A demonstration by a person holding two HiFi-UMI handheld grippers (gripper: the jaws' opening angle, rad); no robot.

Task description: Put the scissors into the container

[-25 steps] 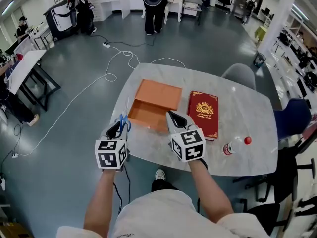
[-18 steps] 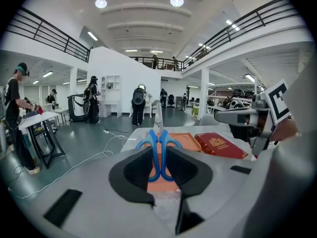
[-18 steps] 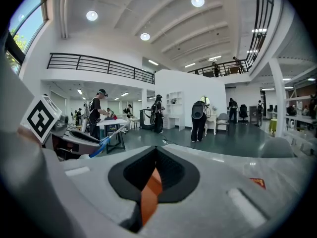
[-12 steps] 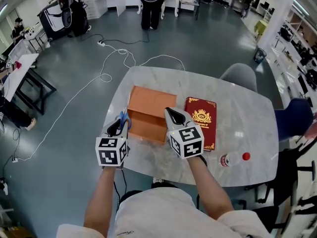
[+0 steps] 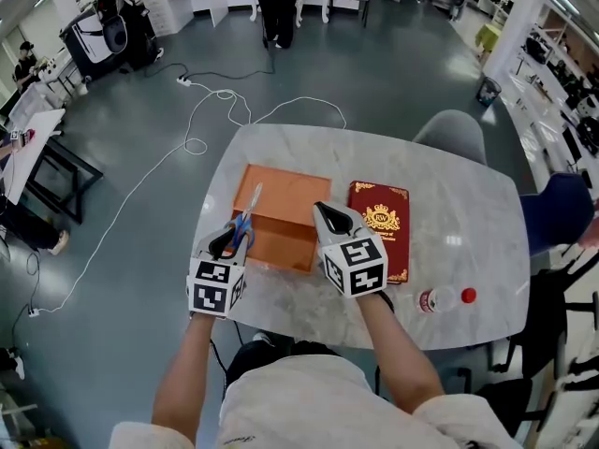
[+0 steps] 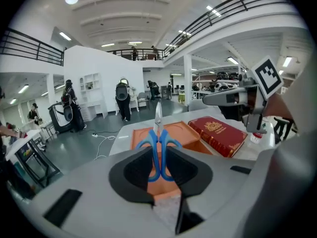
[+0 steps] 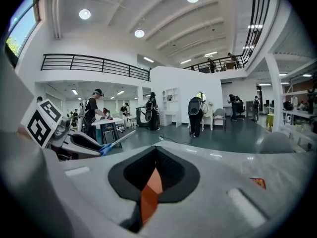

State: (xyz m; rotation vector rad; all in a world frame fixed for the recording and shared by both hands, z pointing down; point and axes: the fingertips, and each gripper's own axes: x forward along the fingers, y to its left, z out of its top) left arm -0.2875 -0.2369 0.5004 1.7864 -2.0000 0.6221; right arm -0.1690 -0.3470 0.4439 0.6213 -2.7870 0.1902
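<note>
Blue-handled scissors (image 5: pixel 245 224) sit in my left gripper (image 5: pixel 231 239), which is shut on the handles. Their blades point away from me, over the left part of the orange container (image 5: pixel 285 197). In the left gripper view the scissors (image 6: pixel 158 135) stand between the jaws, above the open container (image 6: pixel 184 133). My right gripper (image 5: pixel 325 215) is at the container's near right side. Its jaws are shut on an orange strip of the container's wall (image 7: pixel 149 195). The right gripper view also shows the left gripper (image 7: pixel 74 145) with the scissors (image 7: pixel 112 145).
A red book (image 5: pixel 380 227) lies right of the container on the marble table (image 5: pixel 468 213). A plastic bottle with a red cap (image 5: pixel 445 299) lies near the table's front right edge. A grey chair (image 5: pixel 451 134) stands behind the table. White cables (image 5: pixel 201 110) run across the floor to the left.
My left gripper has carried the scissors a little right and forward, so the blades now reach over the container. The right gripper has stayed at the container's near right side.
</note>
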